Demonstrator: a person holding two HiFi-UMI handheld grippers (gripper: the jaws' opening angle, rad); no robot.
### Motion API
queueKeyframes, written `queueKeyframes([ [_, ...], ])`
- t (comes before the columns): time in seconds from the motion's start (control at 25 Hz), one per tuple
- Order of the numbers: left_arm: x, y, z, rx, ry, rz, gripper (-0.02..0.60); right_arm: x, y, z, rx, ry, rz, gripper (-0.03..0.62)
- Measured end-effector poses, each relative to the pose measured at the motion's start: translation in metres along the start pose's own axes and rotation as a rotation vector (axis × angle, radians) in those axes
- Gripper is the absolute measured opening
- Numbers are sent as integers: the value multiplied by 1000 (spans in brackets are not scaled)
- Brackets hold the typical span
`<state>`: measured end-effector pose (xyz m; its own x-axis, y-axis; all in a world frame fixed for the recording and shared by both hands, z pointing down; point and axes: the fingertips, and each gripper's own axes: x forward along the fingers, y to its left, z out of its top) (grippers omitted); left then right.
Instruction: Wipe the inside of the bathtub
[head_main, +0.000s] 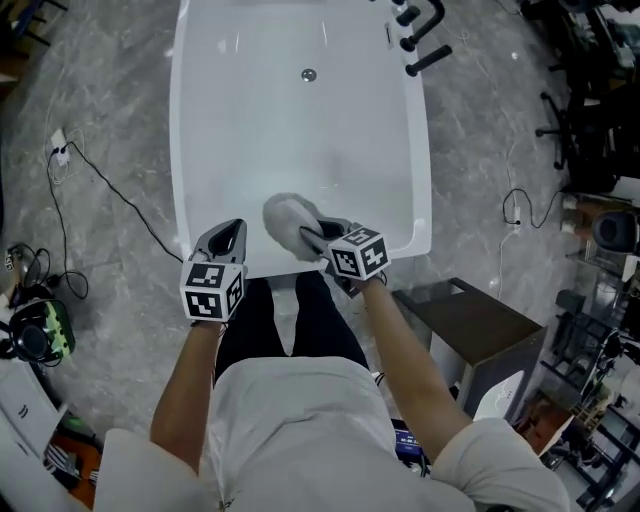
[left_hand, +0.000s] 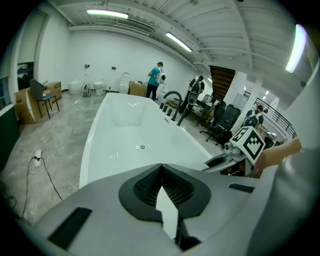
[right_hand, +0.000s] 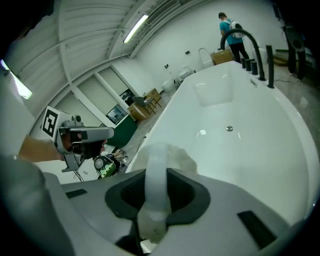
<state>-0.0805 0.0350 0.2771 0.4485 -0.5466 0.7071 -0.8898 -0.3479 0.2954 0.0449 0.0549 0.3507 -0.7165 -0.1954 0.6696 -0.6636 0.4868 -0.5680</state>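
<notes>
We stand at the near end of the white bathtub, which runs away from us across a grey stone-patterned floor. The round drain sits in the tub floor toward the far end. A black faucet set stands on the far right rim.

Our right gripper has its fingers closed on a fluffy grey-white cloth. In the right gripper view a pale band of it runs up between the dark pads, and the fuzzy bulk bulges out beyond them. The cloth hangs inside the tub's outline, just past the near rim and slightly left of centre. We cannot tell whether it touches the tub surface.

Our left gripper hovers over the near rim, to the left of the cloth. Its fingers are pressed together at the tips with nothing between them, and the left gripper view looks down the length of the tub.

The only print we can make out is the black-and-white square markers, on the left marker cube and the right marker cube.

A dark cable trails over the floor to the left of the tub. A brown-topped box stands to our right. In the left gripper view a person in a teal top stands beyond the far end of the tub.
</notes>
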Motion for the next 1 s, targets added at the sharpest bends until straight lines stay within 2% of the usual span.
queueKeyframes([
  [0.44, -39, -44, 66, 84, -103, -32, 6, -106, 15, 45, -21, -192, -74, 98],
  [0.72, -64, -70, 89, 130, -152, -52, 6, -163, 39, 71, -49, -317, -104, 98],
  [1.0, -95, -83, 142, 170, -292, -48, 6, -211, 66, 116, -120, -482, -152, 98],
])
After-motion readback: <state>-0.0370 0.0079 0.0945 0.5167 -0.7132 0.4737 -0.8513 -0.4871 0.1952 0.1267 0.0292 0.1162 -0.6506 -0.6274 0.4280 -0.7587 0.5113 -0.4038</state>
